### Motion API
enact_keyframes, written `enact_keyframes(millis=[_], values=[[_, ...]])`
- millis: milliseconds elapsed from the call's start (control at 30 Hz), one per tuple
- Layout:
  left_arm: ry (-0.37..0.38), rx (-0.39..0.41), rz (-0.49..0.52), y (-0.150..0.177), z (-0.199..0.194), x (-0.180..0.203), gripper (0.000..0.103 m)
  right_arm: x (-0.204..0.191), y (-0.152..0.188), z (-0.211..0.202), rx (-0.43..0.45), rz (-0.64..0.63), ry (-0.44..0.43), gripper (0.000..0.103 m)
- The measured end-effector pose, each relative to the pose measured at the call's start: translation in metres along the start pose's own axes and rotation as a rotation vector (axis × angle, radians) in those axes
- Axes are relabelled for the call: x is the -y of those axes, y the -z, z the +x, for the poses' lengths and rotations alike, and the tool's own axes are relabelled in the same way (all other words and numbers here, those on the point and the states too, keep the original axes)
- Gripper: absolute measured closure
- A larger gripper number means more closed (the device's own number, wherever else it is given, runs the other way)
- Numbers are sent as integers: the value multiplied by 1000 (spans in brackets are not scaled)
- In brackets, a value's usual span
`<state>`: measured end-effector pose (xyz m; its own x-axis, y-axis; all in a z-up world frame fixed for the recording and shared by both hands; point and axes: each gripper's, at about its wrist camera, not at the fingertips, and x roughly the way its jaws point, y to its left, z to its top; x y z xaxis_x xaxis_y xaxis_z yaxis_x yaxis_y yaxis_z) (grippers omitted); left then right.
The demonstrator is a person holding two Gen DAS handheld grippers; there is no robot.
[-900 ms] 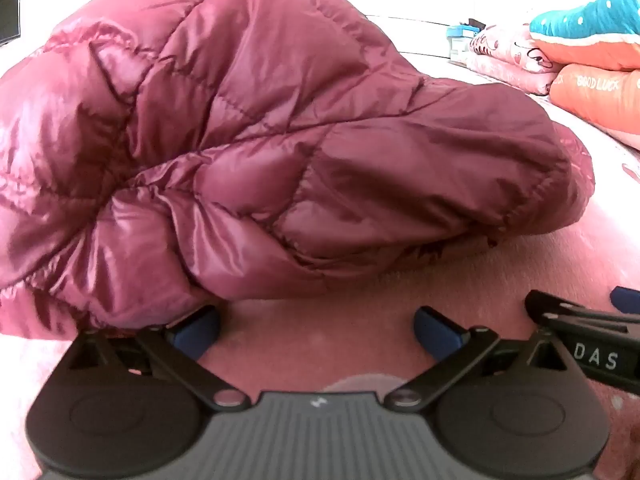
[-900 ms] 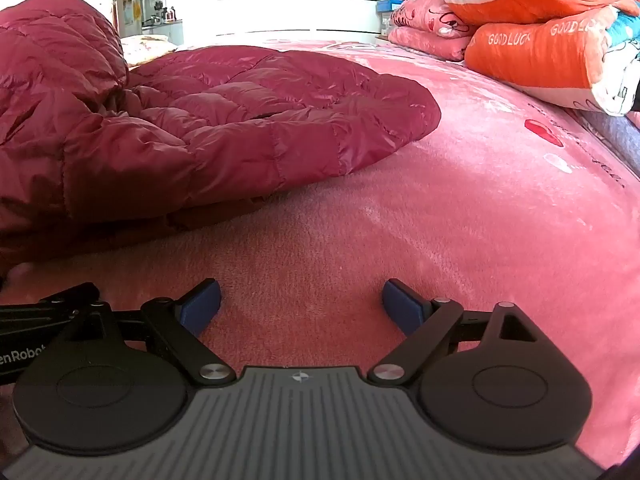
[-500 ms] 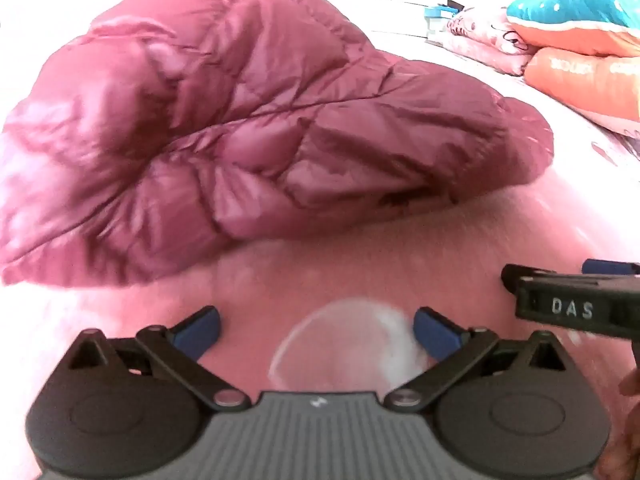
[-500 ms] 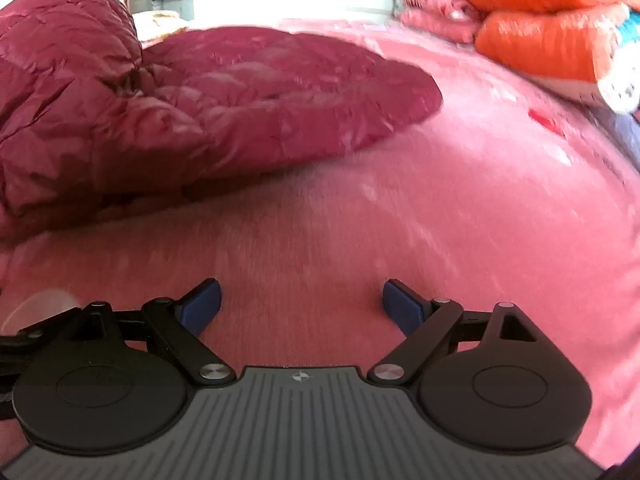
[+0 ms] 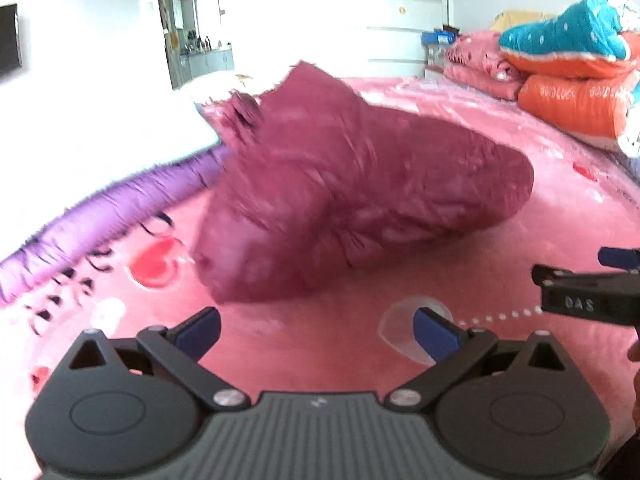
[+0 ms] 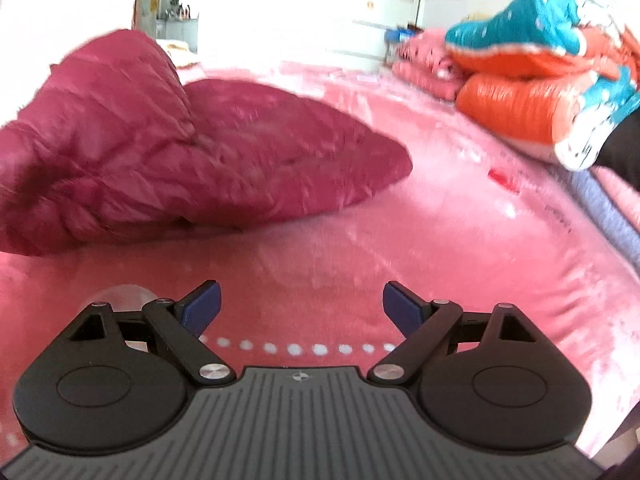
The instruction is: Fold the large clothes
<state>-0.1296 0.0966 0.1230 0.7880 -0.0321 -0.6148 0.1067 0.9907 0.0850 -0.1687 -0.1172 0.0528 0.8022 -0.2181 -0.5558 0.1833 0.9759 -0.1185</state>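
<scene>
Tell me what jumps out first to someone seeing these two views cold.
The puffy maroon quilted down jacket dominates, heaped on the pink plush bedspread ahead of both grippers. Next come the stacked orange and teal bedding rolls at the far right. The left gripper and right gripper hang open over the bedspread, holding nothing.

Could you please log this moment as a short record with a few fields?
garment: maroon quilted puffer jacket, lying bunched on the bed, held by neither gripper
surface: pink plush bedspread
left gripper: open, empty, short of the jacket
right gripper: open, empty, over bare bedspread
background: stacked orange and teal bedding at the far right
image quality: motion-blurred
</scene>
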Motion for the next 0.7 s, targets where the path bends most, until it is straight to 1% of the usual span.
enact_keyframes(millis=[233,267,300,367,433,500,533,567,633,700], values=[[-6,90,19,-19,-52,-16,1,12,-5,-71,34,62,-13,0],[-4,101,20,-20,-58,-17,1,13,-9,-79,43,68,-12,0],[-2,112,20,-21,-64,-19,1,10,-20,-82,48,71,-11,0],[0,129,20,-21,-73,-23,1,15,-22,-102,70,86,-23,0],[-2,146,15,-21,-83,-26,1,11,-26,-114,87,92,-31,0],[-6,162,12,-21,-92,-30,1,4,-41,-110,90,85,-35,0],[-9,169,10,-21,-96,-33,1,2,-42,-117,95,80,-39,0],[-15,176,7,-22,-100,-36,1,0,-45,-115,98,75,-45,0],[-20,187,-1,-23,-108,-39,1,0,-48,-130,112,65,-55,0],[-18,196,-6,-23,-114,-42,1,-10,-49,-144,117,50,-55,0]])
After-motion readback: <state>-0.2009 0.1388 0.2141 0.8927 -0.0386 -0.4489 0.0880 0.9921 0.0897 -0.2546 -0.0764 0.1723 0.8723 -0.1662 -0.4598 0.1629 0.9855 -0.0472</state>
